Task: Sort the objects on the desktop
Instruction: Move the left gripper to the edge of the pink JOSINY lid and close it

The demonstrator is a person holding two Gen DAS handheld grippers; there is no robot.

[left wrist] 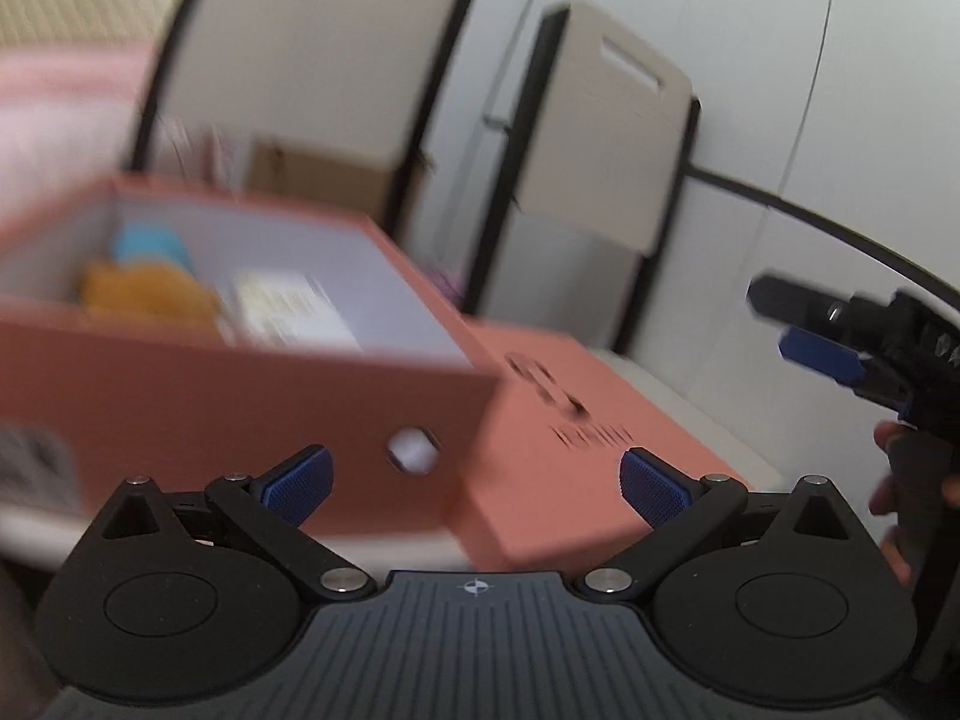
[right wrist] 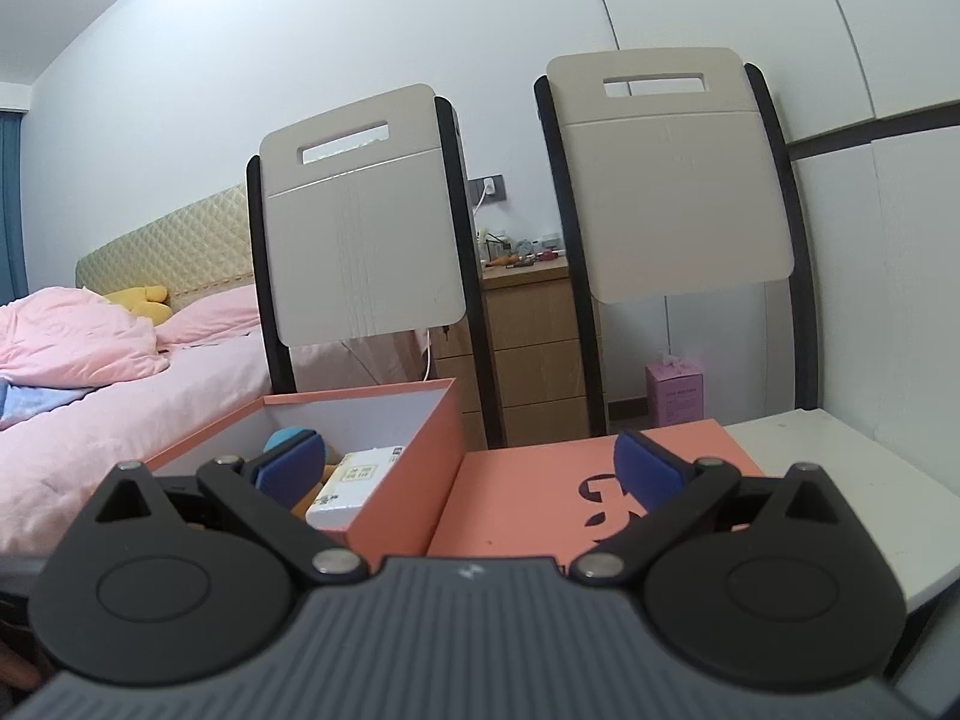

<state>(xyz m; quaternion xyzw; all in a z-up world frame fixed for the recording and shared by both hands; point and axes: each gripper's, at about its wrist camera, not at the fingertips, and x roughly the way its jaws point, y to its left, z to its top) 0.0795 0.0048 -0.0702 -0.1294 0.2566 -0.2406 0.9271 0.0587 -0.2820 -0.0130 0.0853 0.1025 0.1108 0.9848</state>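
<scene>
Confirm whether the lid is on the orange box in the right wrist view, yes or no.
No: the orange box stands open with items visible inside, and its lid lies flat on the table beside it.

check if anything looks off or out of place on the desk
Nothing stands out. The open orange box sits upright with a blue item, an orange item and a white carton inside; its lid lies flat beside it.

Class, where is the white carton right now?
In the right wrist view, the white carton lies inside the open orange box, beside the plush toy, left of the lid.
</scene>
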